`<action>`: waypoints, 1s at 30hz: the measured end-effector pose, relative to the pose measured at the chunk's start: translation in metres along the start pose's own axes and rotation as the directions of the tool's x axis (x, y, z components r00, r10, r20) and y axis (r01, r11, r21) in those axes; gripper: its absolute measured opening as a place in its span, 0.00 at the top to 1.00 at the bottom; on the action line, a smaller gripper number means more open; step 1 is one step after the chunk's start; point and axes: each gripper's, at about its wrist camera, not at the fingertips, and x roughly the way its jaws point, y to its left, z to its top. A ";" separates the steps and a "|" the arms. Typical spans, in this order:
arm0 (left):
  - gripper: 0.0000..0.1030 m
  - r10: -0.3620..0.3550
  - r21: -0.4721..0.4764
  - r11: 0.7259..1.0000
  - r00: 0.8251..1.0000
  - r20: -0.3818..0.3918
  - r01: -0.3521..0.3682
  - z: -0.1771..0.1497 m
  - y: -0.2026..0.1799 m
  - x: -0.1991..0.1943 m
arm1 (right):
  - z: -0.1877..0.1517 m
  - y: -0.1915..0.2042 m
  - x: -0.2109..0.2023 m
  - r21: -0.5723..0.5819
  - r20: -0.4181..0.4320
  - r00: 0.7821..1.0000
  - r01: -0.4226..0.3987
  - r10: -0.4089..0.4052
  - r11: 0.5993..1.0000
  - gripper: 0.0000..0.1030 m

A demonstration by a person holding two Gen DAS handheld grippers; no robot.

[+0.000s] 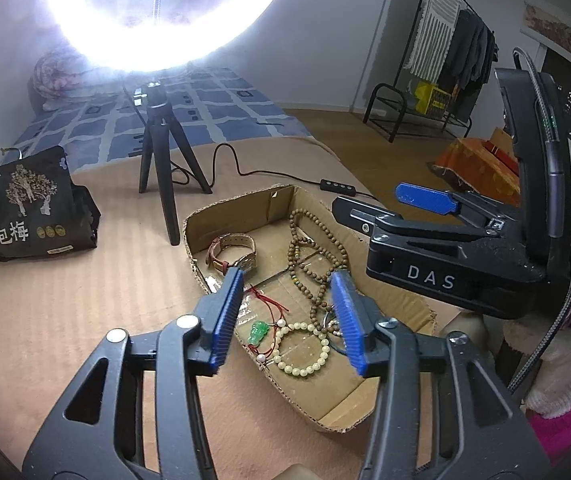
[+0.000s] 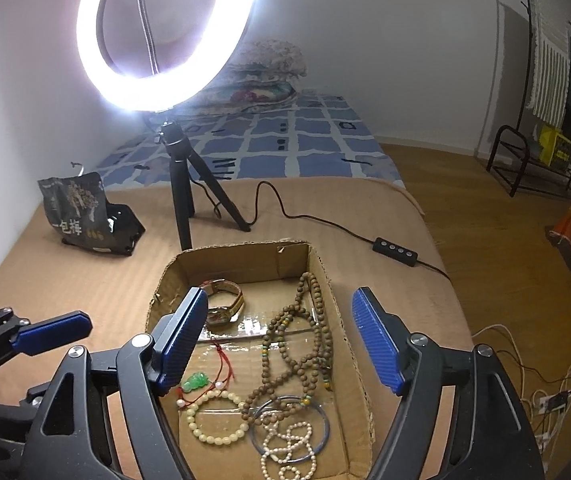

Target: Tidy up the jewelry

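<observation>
**Both grippers hovered open over the jewelry box**

At far left on the tan bed cover sat a black snack bag (image 2: 85,216), upright and well apart from the rest. To its right stood the tripod (image 2: 183,196) of a lit ring light (image 2: 165,36), with a cable running off to an inline switch (image 2: 395,251) near the cover's right edge.

The left gripper (image 1: 287,318) hung above the near part of the shallow cardboard box (image 2: 245,258), its blue pads spread wide with nothing between them. In the box, from left to right, lay a wristwatch (image 2: 225,302) with a tan strap at the far left corner, a green jade pendant (image 2: 194,382) on a red cord (image 2: 225,364), and just in front of it a pale yellow bead bracelet (image 2: 215,418). Right of these, a long strand of brown wooden beads (image 2: 305,344) trailed from the far wall toward the near end, where it overlapped a blue-grey bangle (image 2: 289,426). A white pearl strand (image 2: 289,450) lay coiled across the bangle; whether it was one strand or two, the near edge of the view did not settle.

The right gripper (image 2: 281,344) was held above the box's middle, likewise open and empty. Further right were a wooden floor and a clothes rack (image 2: 545,80) against the wall.
</observation>
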 end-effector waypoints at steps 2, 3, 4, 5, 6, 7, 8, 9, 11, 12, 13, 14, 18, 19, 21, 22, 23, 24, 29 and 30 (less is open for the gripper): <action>0.52 0.008 0.008 1.000 1.000 0.008 -0.008 0.000 0.000 -0.005 | 0.000 0.002 -0.005 -0.004 0.003 1.000 0.003 -0.003 1.000 0.27; 0.52 0.013 0.013 1.000 1.000 0.013 -0.013 -0.001 0.000 -0.009 | 0.000 0.003 -0.007 -0.007 0.004 1.000 0.005 -0.005 1.000 0.27; 0.52 0.016 0.014 1.000 1.000 0.017 -0.016 -0.001 0.001 -0.013 | 0.000 0.005 -0.010 -0.010 0.006 1.000 0.009 -0.009 1.000 0.27; 0.52 0.019 0.013 1.000 1.000 0.020 -0.019 -0.001 0.002 -0.016 | 0.000 0.006 -0.013 -0.013 0.008 1.000 0.013 -0.013 1.000 0.27; 0.52 0.021 0.009 1.000 1.000 0.023 -0.021 -0.001 0.003 -0.020 | 0.000 0.007 -0.017 -0.016 0.013 1.000 0.019 -0.019 1.000 0.27; 0.52 0.023 0.006 1.000 0.999 0.025 -0.023 -0.002 0.004 -0.023 | 0.000 0.008 -0.020 -0.017 0.014 1.000 0.022 -0.022 1.000 0.27; 0.52 0.025 0.002 1.000 0.999 0.027 -0.025 -0.002 0.006 -0.027 | 0.000 0.009 -0.023 -0.016 0.016 1.000 0.024 -0.024 1.000 0.27; 0.52 0.030 -0.001 1.000 0.999 0.030 -0.030 -0.003 0.008 -0.031 | 0.000 0.010 -0.028 -0.015 0.020 0.999 0.026 -0.026 1.000 0.27; 0.52 0.039 -0.005 0.999 0.999 0.037 -0.039 -0.004 0.010 -0.040 | 0.001 0.011 -0.038 -0.014 0.031 0.999 0.028 -0.028 1.000 0.27; 0.51 0.043 -0.008 0.999 0.998 0.044 -0.043 -0.005 0.012 -0.046 | 0.001 0.012 -0.042 -0.014 0.036 0.999 0.030 -0.030 0.999 0.27; 0.51 0.046 -0.010 0.999 0.998 0.047 -0.045 -0.006 0.013 -0.050 | 0.001 0.013 -0.048 -0.013 0.044 0.999 0.033 -0.032 0.999 0.27; 0.51 0.050 -0.011 0.999 0.997 0.054 -0.049 -0.006 0.013 -0.056 | 0.000 0.014 -0.056 -0.010 0.053 0.998 0.036 -0.036 0.999 0.27; 0.44 0.063 -0.001 0.998 0.994 0.093 -0.063 -0.010 0.013 -0.084 | -0.002 0.021 -0.078 -0.012 0.072 0.996 0.052 -0.051 0.999 0.24; 0.42 0.065 0.004 0.998 0.993 0.103 -0.066 -0.012 0.012 -0.090 | -0.002 0.023 -0.083 -0.012 0.077 0.995 0.058 -0.057 0.998 0.22; 0.39 0.075 0.024 0.997 0.988 0.133 -0.079 -0.017 0.009 -0.108 | -0.004 0.027 -0.095 -0.016 0.089 0.994 0.071 -0.070 0.997 0.22; 0.39 0.078 0.032 0.996 0.987 0.141 -0.084 -0.018 0.008 -0.115 | -0.004 0.029 -0.102 -0.018 0.096 0.993 0.077 -0.075 0.997 0.22; 0.39 0.081 0.039 0.995 0.986 0.148 -0.088 -0.020 0.007 -0.121 | -0.005 0.032 -0.108 -0.021 0.102 0.992 0.081 -0.079 0.996 0.22; 0.39 0.082 0.041 0.995 0.984 0.155 -0.090 -0.022 0.006 -0.129 | -0.007 0.035 -0.116 -0.025 0.111 0.990 0.087 -0.084 0.996 0.22; 0.28 0.094 0.054 0.993 0.978 0.188 -0.106 -0.034 0.004 -0.158 | -0.015 0.046 -0.141 -0.036 0.137 0.984 0.120 -0.114 0.992 0.21; 0.27 0.098 0.054 0.992 0.977 0.189 -0.110 -0.037 0.005 -0.163 | -0.017 0.049 -0.144 -0.039 0.141 0.983 0.123 -0.117 0.992 0.21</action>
